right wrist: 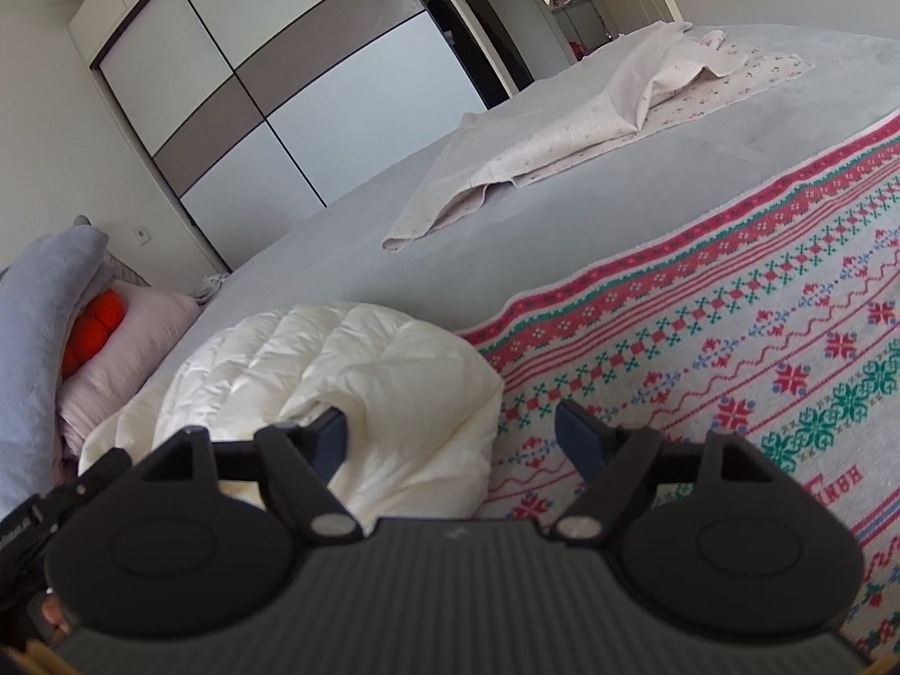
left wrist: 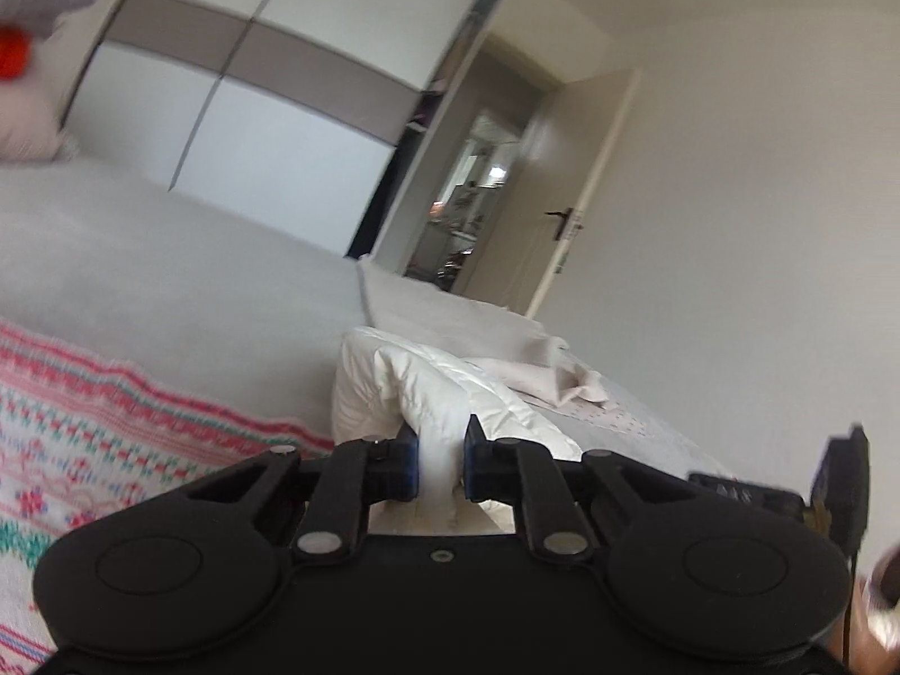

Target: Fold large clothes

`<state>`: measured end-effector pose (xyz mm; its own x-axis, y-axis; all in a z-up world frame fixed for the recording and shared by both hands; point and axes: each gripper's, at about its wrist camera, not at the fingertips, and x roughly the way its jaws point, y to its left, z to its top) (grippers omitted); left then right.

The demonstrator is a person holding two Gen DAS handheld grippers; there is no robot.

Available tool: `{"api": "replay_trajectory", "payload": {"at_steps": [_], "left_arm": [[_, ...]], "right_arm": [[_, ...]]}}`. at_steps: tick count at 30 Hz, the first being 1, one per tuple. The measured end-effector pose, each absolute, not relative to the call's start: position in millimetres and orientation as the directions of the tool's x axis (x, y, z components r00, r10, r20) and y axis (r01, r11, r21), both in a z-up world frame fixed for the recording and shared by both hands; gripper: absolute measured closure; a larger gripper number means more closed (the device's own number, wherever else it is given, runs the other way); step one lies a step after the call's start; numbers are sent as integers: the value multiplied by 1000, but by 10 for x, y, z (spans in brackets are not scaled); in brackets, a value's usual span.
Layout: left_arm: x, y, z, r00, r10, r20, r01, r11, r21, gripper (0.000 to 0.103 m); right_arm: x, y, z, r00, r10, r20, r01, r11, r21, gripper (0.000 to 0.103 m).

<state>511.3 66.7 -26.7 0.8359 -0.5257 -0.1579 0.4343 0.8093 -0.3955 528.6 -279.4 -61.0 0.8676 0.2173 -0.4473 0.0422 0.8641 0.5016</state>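
A white quilted jacket point(right wrist: 337, 388) lies bunched on the grey bed, beside a red-and-green patterned blanket point(right wrist: 731, 349). My left gripper point(left wrist: 440, 464) is shut on a fold of the white jacket point(left wrist: 427, 388), which rises between its blue pads. My right gripper point(right wrist: 450, 439) is open, its fingers spread over the jacket's edge and the patterned blanket, holding nothing. The other gripper shows at the right edge of the left wrist view point(left wrist: 832, 484).
A floral cream sheet point(right wrist: 590, 112) lies crumpled farther across the bed point(right wrist: 349, 247). Pillows and an orange cushion point(right wrist: 93, 326) sit at the left. A sliding wardrobe point(right wrist: 253, 90) and an open door point(left wrist: 562, 191) stand beyond the bed.
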Motion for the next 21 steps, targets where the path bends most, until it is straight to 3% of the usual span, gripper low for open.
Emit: {"api": "replay_trajectory", "payload": {"at_steps": [8,14,19,21], "left_arm": [[4702,422,-13,765,-634,-111,625,773,-107,88],[4626,547,72,734,-672,-94,672,740,-46,88],[4654,672,91,747,-660,-85,659,751,-40,88],[4629,673,69,745,-659,-98,660,751,-27,88]], "right_arm": [[5170,-3050,-388,877,280,-391,25,785,619,25],[5079,-3191,-204,869,360,-339,-34,727,685,24],[5074,-3155,-27,805,417,-422,-68,771,633,7],[5049,-3139,55,768,447,-459,-98,790,605,7]]}}
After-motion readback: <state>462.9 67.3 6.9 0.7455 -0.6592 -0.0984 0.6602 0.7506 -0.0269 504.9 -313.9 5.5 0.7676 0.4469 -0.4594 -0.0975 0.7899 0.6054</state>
